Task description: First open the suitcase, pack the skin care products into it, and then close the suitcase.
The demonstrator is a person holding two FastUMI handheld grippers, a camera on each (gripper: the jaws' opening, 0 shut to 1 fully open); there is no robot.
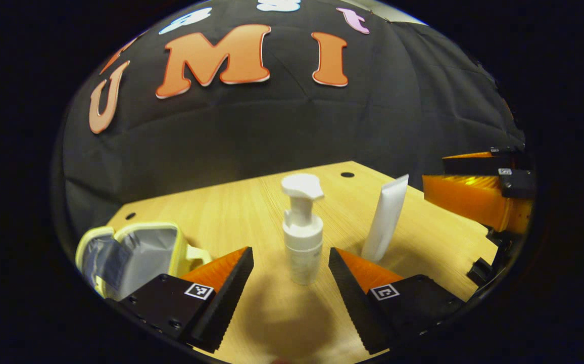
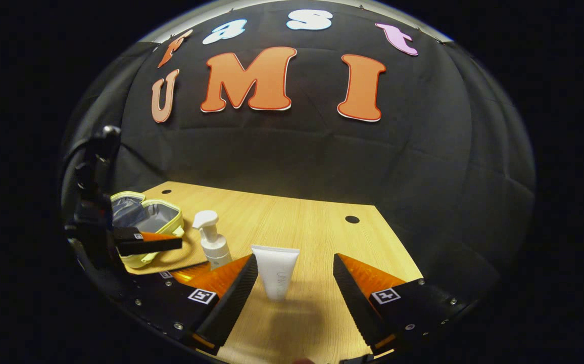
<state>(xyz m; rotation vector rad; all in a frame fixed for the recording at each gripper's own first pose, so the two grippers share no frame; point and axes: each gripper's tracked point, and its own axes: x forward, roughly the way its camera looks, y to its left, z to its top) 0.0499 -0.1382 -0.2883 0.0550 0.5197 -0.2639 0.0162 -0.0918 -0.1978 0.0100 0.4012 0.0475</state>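
A: so where's everything sitting right now?

B: both claws are hanging spread wide, gripping nothing. left gripper (image 1: pixel 291 273) is straddling the pump bottle (image 1: pixel 302 230), right gripper (image 2: pixel 295 280) is framing the upright white tube (image 2: pixel 275 272). the suitcase (image 2: pixel 143 220) is lying open on the wooden table (image 2: pixel 317 222), left of the bottle.

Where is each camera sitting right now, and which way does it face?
Left gripper view: rides the left gripper, facing the pump bottle between its open fingers; right gripper at the right edge.
Right gripper view: rides the right gripper, facing the upright tube; left gripper at left.
Shared: bottle, tube, open suitcase, wooden table.
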